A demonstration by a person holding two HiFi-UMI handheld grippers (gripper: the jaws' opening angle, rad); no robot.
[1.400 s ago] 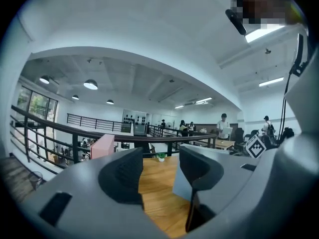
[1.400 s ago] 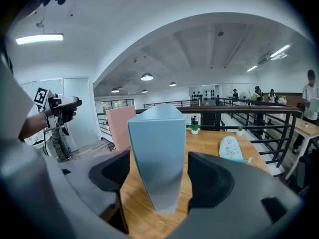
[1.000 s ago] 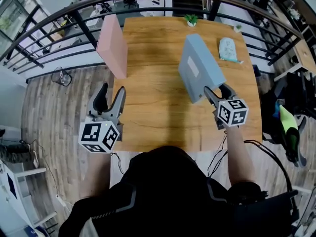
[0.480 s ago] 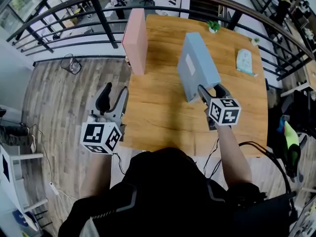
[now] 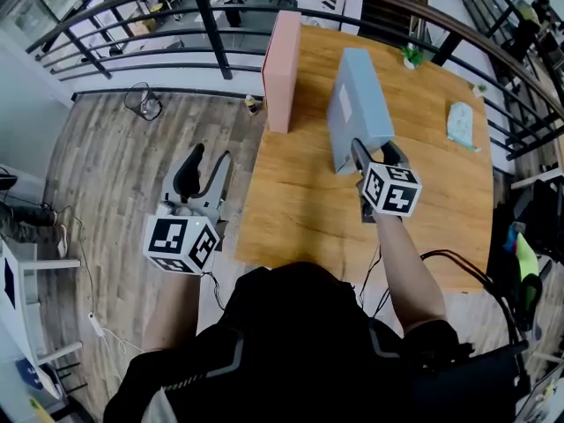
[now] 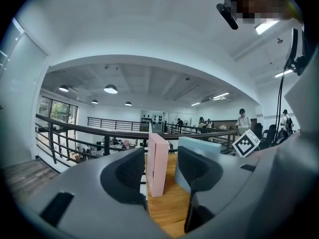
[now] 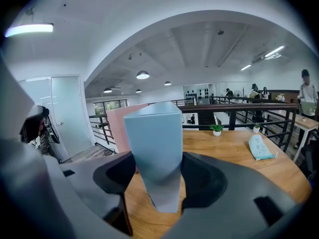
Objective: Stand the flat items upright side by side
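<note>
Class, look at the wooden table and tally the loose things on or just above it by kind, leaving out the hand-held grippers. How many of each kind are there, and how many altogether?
Flat boxes: 2, the pink box and the blue box
Small potted plants: 2
Pale patterned item: 1
Total: 5

A small potted plant (image 5: 411, 55) is being carried at the far edge of the table (image 5: 300, 201). A pale patterned pouch (image 5: 460, 123) is being kept flat near its right edge.
</note>
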